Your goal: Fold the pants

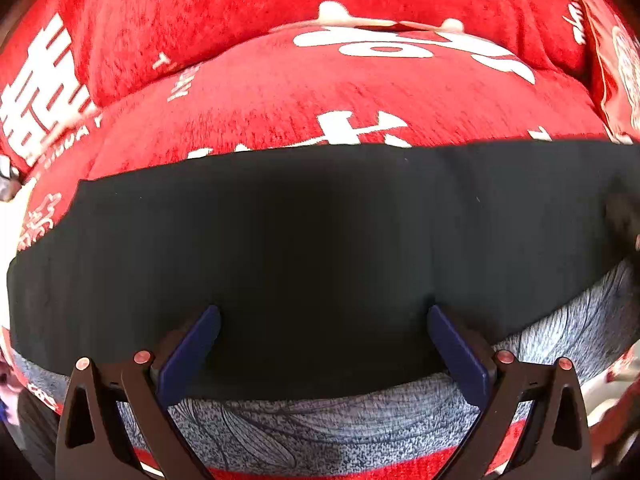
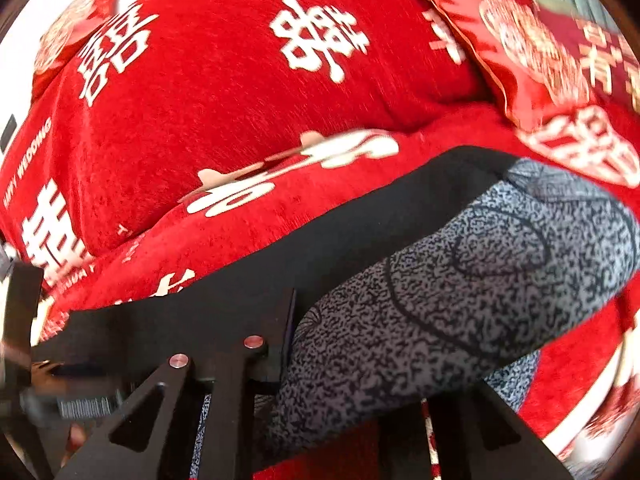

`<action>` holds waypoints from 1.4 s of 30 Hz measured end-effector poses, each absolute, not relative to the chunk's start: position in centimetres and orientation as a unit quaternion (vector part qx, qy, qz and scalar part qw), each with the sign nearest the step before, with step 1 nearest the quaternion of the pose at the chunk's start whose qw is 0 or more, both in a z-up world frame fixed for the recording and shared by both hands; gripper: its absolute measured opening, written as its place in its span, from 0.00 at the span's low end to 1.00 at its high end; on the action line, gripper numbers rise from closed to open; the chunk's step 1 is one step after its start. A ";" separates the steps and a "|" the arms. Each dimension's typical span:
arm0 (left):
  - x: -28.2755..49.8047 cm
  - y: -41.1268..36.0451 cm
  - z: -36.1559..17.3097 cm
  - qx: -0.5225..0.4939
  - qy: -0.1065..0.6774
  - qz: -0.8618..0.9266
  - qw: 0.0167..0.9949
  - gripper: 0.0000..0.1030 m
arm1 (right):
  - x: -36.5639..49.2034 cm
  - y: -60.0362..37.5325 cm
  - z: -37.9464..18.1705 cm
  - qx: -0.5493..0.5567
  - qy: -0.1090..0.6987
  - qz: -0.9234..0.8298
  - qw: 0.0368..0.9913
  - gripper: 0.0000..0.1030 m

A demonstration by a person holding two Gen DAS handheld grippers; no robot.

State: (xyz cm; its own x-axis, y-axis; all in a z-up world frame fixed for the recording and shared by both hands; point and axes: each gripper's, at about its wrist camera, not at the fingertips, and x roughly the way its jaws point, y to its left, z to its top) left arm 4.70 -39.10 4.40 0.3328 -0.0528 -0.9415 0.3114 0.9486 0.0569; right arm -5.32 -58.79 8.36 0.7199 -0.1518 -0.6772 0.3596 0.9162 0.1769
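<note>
The pants lie on a red sofa. Their plain black side [image 1: 320,240] faces up across the left wrist view, with the grey-and-black patterned side [image 1: 320,416] showing along the near edge. My left gripper [image 1: 324,316] is open, its blue pads [image 1: 188,356] spread wide and resting over the black cloth. In the right wrist view my right gripper [image 2: 296,344] is shut on the pants and lifts a patterned fold [image 2: 460,300] over the black layer [image 2: 360,232]. Its right finger is hidden behind the cloth.
The red sofa cover [image 1: 280,92] with white characters spans both views. A red cushion [image 2: 532,52] leans at the back right, also seen in the left wrist view [image 1: 616,60]. The left gripper's body [image 2: 20,320] shows at the right wrist view's left edge.
</note>
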 end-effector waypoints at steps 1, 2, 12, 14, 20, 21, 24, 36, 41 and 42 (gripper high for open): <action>5.0 -39.1 4.3 0.110 0.573 -0.114 0.804 1.00 | -5.1 -58.2 8.8 0.134 0.351 -0.147 0.915 0.19; 5.5 -38.9 4.3 0.101 0.582 -0.117 0.798 1.00 | -4.9 -57.5 9.3 0.118 0.353 -0.153 0.915 0.19; 7.9 -28.5 6.6 -0.005 0.618 -0.184 0.764 1.00 | -4.6 -45.1 15.2 -0.080 0.308 -0.149 0.936 0.18; 9.4 -24.1 6.9 -0.050 0.621 -0.162 0.766 1.00 | -4.1 -41.5 14.6 -0.143 0.303 -0.144 0.931 0.18; 12.1 -13.0 7.2 -0.155 0.612 -0.090 0.770 1.00 | -1.9 -31.9 8.9 -0.340 0.302 -0.143 0.879 0.18; 12.2 -11.3 7.2 -0.171 0.610 -0.081 0.770 1.00 | -1.7 -30.8 7.8 -0.366 0.304 -0.137 0.869 0.18; 12.2 -9.6 7.2 -0.194 0.611 -0.078 0.763 1.00 | -1.6 -27.6 3.9 -0.454 0.310 -0.116 0.827 0.18; 12.7 -17.8 7.8 -0.065 0.622 -0.186 0.758 1.00 | -0.6 -24.8 -0.8 -0.584 0.292 -0.155 0.741 0.18; 13.4 -16.6 9.1 -0.096 0.610 -0.183 0.765 1.00 | -0.3 -24.7 -1.0 -0.589 0.274 -0.190 0.736 0.18; 13.5 -16.5 9.1 -0.090 0.611 -0.178 0.766 1.00 | -0.2 -24.7 -1.1 -0.588 0.278 -0.192 0.735 0.18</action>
State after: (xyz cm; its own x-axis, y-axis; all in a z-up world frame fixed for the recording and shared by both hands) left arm 13.51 -16.54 9.15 0.1903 -0.3833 -0.9038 0.1627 0.9202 -0.3560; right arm -0.16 -24.71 -1.11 0.7718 -0.6093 -0.1819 -0.0440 0.2343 -0.9712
